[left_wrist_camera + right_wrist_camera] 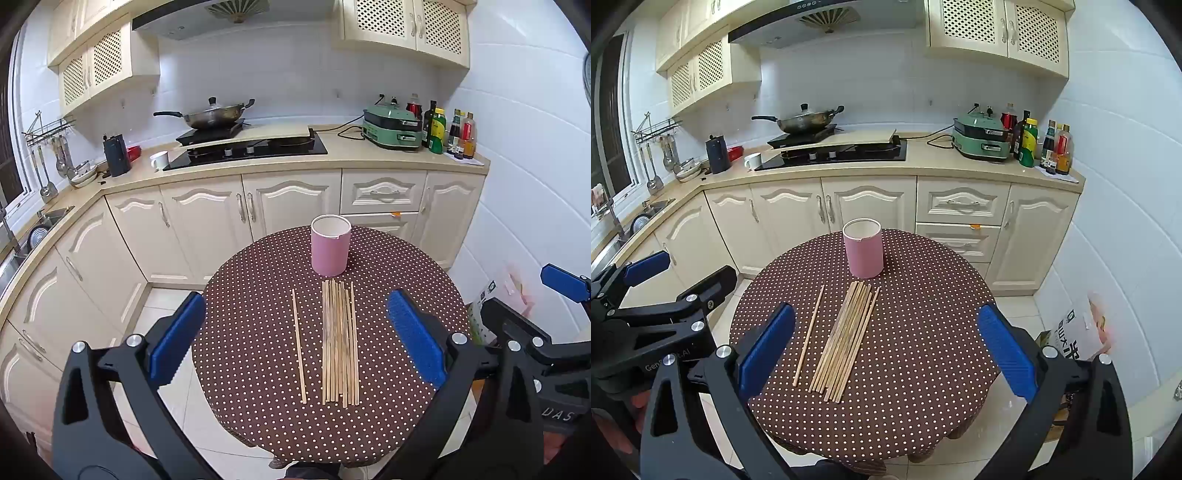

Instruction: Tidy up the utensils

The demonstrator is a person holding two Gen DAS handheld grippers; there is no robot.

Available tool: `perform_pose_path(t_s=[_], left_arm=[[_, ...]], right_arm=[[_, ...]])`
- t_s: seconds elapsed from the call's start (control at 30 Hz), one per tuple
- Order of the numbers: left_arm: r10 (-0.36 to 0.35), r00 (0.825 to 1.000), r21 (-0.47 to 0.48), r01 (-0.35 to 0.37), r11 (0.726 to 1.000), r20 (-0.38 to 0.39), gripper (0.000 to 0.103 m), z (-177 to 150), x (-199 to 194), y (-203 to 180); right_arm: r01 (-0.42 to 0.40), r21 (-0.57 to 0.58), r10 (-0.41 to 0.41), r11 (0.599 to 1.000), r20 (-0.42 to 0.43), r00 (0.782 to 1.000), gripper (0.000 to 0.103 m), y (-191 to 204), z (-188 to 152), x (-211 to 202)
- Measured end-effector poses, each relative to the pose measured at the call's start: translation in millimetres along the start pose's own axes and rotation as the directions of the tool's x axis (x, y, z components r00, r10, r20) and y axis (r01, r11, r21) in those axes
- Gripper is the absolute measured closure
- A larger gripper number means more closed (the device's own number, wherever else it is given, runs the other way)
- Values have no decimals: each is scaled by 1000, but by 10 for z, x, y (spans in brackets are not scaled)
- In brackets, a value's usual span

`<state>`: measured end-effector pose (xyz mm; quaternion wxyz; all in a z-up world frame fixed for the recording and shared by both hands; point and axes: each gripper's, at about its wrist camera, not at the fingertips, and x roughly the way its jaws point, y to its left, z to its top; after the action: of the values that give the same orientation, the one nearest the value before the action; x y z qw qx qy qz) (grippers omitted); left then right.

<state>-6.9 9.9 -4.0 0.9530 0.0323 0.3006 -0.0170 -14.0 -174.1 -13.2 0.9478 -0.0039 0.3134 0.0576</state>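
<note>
Chopsticks of pale wood (340, 341) lie in a tight parallel bundle on the round table (258, 413) with its brown white-dotted cloth, one single wooden chopstick (298, 345) apart on their left. Just behind them stands an upright pink cylindrical holder (330, 245), its mouth open. Both the left tool (295, 336) and the right tool (886, 350) hang above the near edge, blue-padded jaws spread wide, gripping nothing.

Round polka-dot table (258, 332) w/ pink cup (330, 245), chopstick bundle (340, 343), single chopstick (298, 343).

Bright even indoor light; sharp centre; strong fisheye warp, dark corners.
</note>
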Motion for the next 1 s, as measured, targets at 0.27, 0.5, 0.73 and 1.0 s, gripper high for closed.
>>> perform_pose_path(t_s=[0.27, 0.5, 0.73, 1.0], left_arm=[[2, 1000, 1, -2, 1000, -1, 6, 0, 12, 9], [2, 1000, 2, -2, 1000, -1, 6, 4, 14, -8], [2, 1000, 2, -2, 1000, 0, 6, 2, 16, -16], [6, 1000, 7, -6, 1000, 6, 6, 27, -6, -44]], right_arm=[[-9, 3, 9, 1000, -6, 1000, 7, 1, 15, -6], [-4, 5, 4, 1000, -2, 1000, 7, -18, 8, 1], [-4, 4, 4, 1000, 3, 1000, 7, -23, 13, -24], [-6, 5, 6, 1000, 3, 1000, 7, -52, -9, 9]])
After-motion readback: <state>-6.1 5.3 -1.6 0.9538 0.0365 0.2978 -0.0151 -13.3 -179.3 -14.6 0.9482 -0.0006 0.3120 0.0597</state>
